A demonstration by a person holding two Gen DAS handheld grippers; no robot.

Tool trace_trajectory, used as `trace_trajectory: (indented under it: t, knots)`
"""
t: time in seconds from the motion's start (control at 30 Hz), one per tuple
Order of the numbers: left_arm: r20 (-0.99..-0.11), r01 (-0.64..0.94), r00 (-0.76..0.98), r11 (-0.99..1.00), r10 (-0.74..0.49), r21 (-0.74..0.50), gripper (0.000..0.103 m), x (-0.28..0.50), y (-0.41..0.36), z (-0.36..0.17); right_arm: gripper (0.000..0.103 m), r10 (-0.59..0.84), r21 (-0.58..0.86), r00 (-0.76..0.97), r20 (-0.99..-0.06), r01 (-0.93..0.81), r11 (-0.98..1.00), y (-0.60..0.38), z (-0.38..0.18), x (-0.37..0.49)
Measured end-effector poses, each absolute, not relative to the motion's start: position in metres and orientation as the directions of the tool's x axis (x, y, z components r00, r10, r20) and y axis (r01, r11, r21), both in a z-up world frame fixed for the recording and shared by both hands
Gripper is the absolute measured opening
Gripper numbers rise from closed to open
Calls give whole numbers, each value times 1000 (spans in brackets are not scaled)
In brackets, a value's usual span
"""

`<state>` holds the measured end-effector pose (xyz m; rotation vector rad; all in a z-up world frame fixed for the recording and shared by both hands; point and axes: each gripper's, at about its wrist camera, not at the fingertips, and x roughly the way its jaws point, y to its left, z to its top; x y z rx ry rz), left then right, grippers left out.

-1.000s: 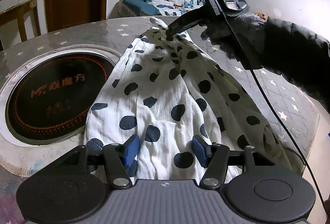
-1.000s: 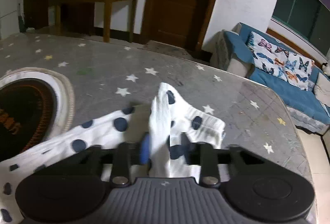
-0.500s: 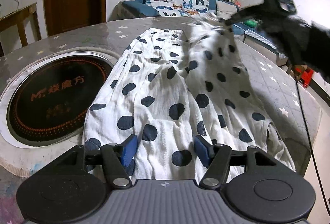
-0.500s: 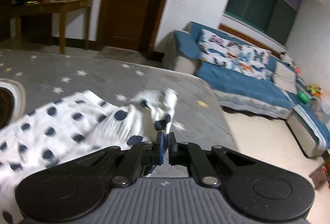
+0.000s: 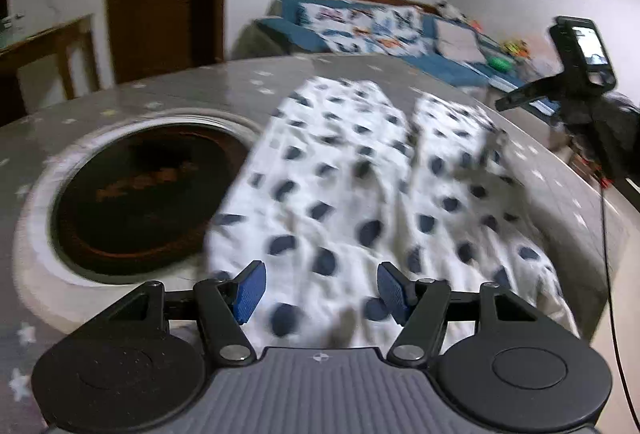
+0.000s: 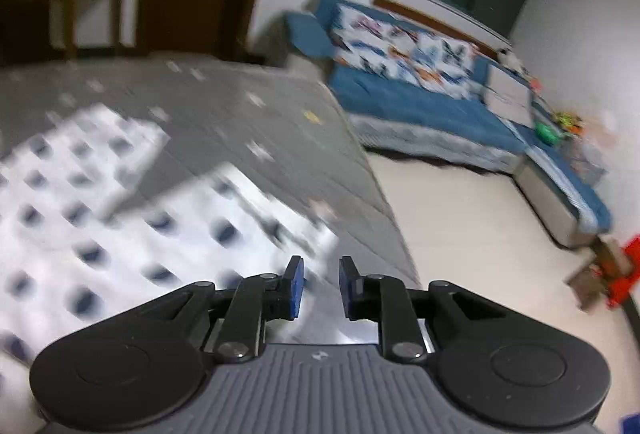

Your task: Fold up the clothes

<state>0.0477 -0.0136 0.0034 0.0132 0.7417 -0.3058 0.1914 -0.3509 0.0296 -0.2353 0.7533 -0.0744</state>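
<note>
right tool (image 6: 319, 288): released, parted | trousers leg (image 5: 460, 170): dropped flat, spread

The garment (image 5: 360, 194) is white with dark blue polka dots, lying on a grey bench (image 5: 248, 86) scattered with pale stars. The left gripper (image 5: 318, 288) and right gripper (image 6: 319, 286) are black with blue pads over ribbed grey bodies. At 10 o'clock in the left view sits a black disc (image 5: 140, 190) with orange markings in a whitish ring, and the sofa (image 6: 420, 102) is blue with butterfly-print cushions.

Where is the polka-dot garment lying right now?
The polka-dot garment lies spread on the star-patterned table, just right of the round dark inset in the left wrist view, with the open left gripper above its near edge.
</note>
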Motion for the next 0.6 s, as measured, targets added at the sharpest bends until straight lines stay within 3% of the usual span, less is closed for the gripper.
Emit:
trace_trajectory:
  t: [0.07,0.3,0.4,0.6]
  knots:
    - [-664,237,710,967,-236,-91,65,49,-5,4,30,-72,-198,743,-666,-83,977,-331,38,195]
    - [-687,125,716,991,-127,-52,65,52,13,-5,39,170,-86,684,-709,-323,943,-239,37,228]
    - [-700,105,703,992,-125,-72,66,51,18,-12,45,191,-88,647,-738,-374,923,-205,23,247]
    - [-702,119,695,988,-157,-103,64,47,24,-20,46,177,-57,581,-795,-361,931,-180,-2,277]
